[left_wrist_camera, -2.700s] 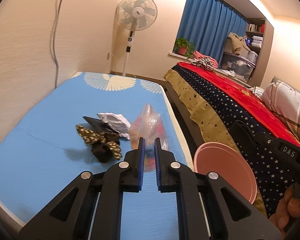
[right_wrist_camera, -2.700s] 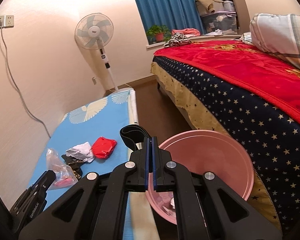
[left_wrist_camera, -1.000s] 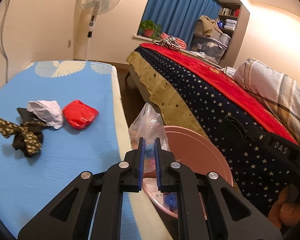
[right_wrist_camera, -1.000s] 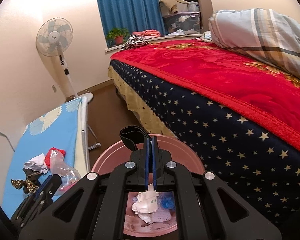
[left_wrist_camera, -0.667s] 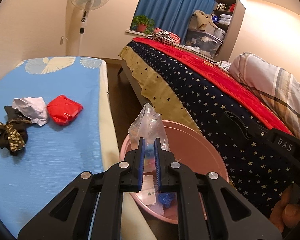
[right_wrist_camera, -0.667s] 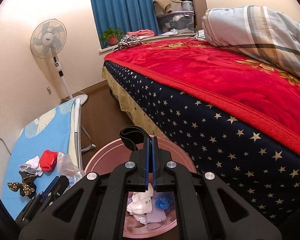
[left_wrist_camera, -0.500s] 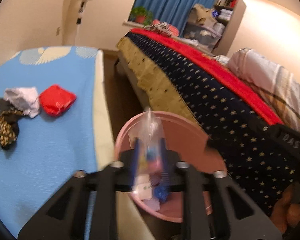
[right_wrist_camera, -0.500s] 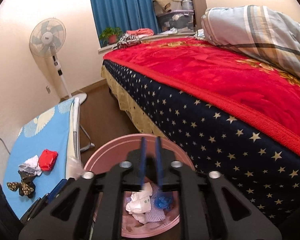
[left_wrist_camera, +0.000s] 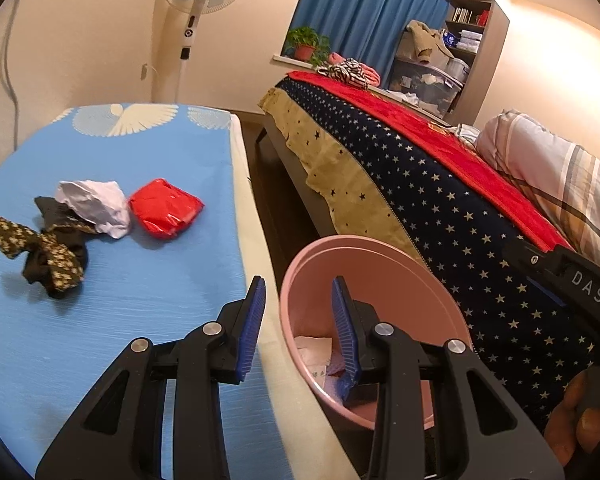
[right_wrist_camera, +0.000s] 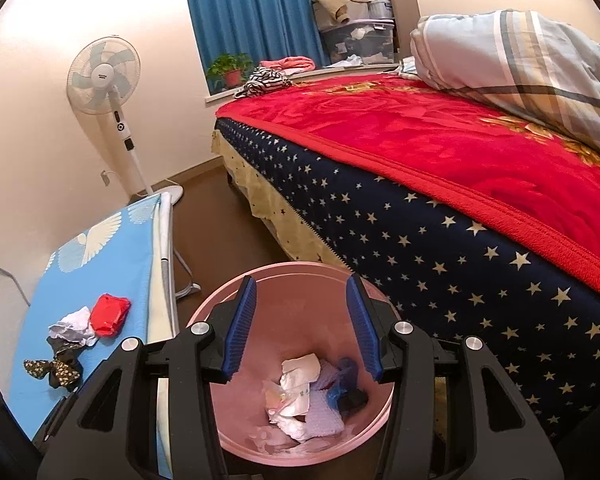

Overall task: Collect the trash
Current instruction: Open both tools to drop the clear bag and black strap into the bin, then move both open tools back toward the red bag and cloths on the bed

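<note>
Jaws of left gripper (left_wrist_camera: 298, 320) and right gripper (right_wrist_camera: 302, 318) stand apart and empty above the pink bin (right_wrist_camera: 296, 270), the right opening, positioned for drops; red wrapper (left_wrist_camera: 165, 213) remains on the blue board (left_wrist_camera: 120, 160).

Blue table (left_wrist_camera: 140, 280) — red wrapper (left_wrist_camera: 165, 213), white paper (left_wrist_camera: 96, 200), dark patterned cloth (left_wrist_camera: 48, 252)

left gripper (left_wrist_camera: 298, 312): jaws apart, empty, lower centre | pink bin (left_wrist_camera: 380, 264): lower right, paper inside | red wrapper (left_wrist_camera: 165, 213), white paper (left_wrist_camera: 94, 202), patterned cloth (left_wrist_camera: 40, 252): left, on blue mat (left_wrist_camera: 120, 280)
</note>
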The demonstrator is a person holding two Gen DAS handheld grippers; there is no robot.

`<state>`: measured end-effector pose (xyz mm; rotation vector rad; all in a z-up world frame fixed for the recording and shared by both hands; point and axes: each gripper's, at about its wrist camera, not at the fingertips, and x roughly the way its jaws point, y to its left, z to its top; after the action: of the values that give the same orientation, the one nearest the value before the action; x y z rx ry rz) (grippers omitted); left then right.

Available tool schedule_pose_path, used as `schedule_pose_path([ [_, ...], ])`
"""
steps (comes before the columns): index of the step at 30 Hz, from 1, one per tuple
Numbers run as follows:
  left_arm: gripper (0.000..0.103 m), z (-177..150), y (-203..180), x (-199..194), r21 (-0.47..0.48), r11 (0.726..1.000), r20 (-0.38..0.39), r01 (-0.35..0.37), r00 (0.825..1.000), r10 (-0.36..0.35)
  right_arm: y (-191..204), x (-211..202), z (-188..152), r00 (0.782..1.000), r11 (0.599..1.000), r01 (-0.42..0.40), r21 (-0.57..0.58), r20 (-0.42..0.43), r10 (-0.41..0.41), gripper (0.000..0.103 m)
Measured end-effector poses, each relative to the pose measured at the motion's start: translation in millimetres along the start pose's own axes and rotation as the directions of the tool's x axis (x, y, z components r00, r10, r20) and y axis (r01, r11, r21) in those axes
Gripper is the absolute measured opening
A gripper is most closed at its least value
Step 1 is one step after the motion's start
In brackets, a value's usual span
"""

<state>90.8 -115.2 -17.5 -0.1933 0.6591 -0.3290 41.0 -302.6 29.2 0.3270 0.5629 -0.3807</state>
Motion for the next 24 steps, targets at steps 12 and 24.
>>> schedule_pose_path([
  [12, 0.033, 5, 13, -27, 0.001, 0.999, 0.057, -0.04, 0.998, 0.04, 12, -12, -2, 0.999, 0.999, -0.043, -0.016, 0.013, 0.043, 0.048],
  [24, 0.031, 8, 37, -48, -0.017, 0.995, 0.104, -0.096, 0.99, 0.097, 27, -14, -7, 0.997, 0.996, -0.08, -0.038, 0.01, 0.08, 0.048],
])
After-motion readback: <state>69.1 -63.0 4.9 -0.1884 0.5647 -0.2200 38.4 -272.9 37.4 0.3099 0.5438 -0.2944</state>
